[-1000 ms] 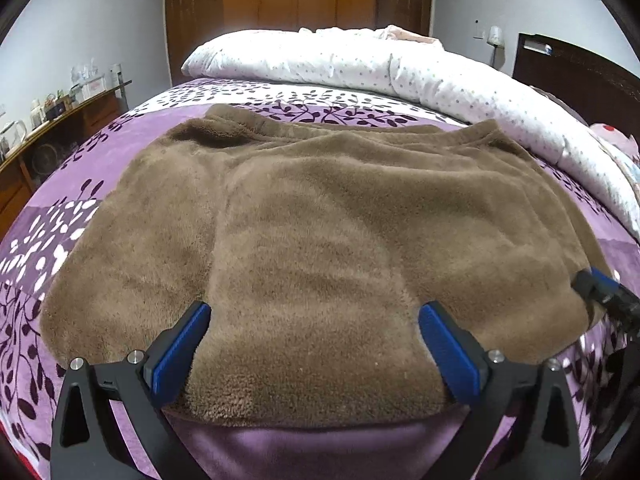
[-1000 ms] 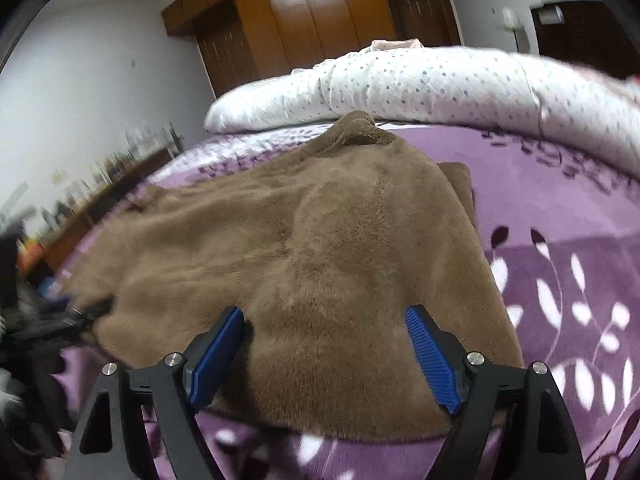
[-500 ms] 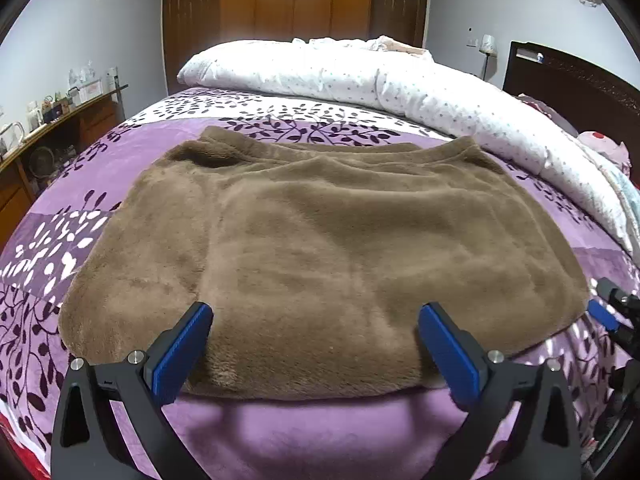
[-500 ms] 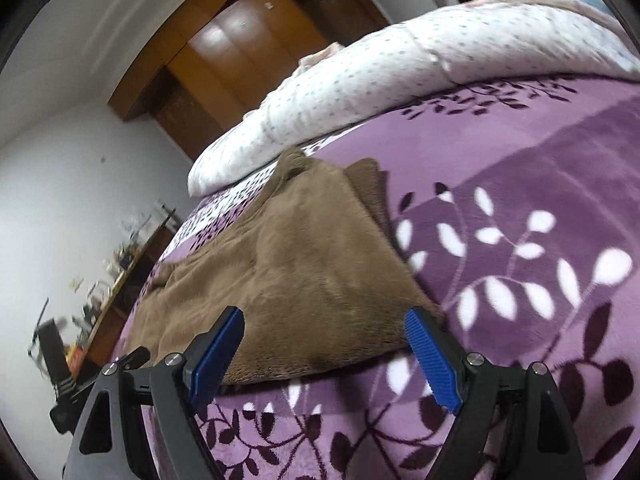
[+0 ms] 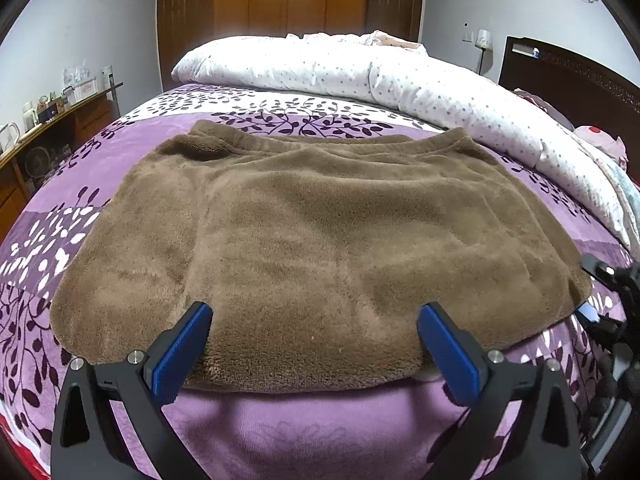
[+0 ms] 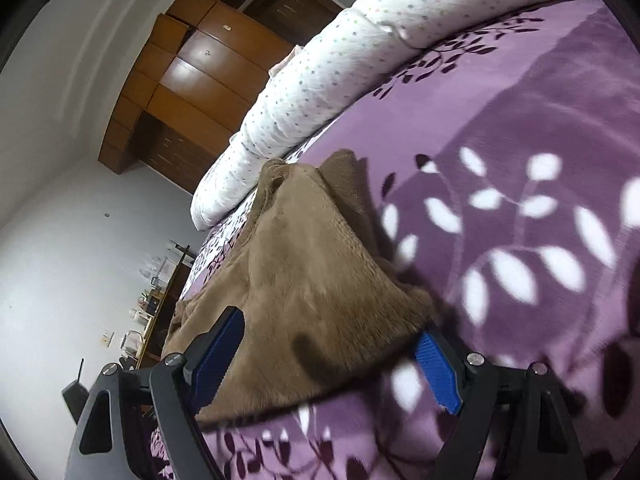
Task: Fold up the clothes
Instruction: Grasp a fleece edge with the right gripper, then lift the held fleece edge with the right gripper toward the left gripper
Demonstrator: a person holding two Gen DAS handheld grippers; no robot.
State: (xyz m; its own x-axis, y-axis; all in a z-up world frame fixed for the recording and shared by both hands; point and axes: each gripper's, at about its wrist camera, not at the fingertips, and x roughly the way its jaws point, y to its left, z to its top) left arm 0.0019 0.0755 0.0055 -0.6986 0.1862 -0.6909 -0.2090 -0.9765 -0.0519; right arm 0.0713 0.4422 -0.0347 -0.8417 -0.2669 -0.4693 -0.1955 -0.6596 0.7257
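A brown fleece garment [image 5: 320, 240] lies spread flat on the purple bed, its near hem close to the bed's front edge. My left gripper [image 5: 316, 344] is open, with its blue pads on either side of the middle of the near hem. My right gripper [image 6: 328, 356] is open and rolled to one side, its jaws straddling the garment's near right corner [image 6: 320, 300], one pad above the cloth and one below its edge. The right gripper [image 5: 600, 304] also shows in the left wrist view, at the garment's right corner.
A white dotted quilt [image 5: 360, 76] is rolled along the far and right side of the bed. The purple leaf-patterned bedspread [image 6: 520, 200] covers the mattress. A wooden wardrobe [image 5: 288, 0] stands behind, a cluttered side counter [image 5: 48, 116] at the left, a dark headboard [image 5: 580, 80] at the right.
The right gripper has swung to the garment's right corner and rolled sideways, and the corner now sits between its jaws. The left gripper drew back slightly, then closed on the hem again.
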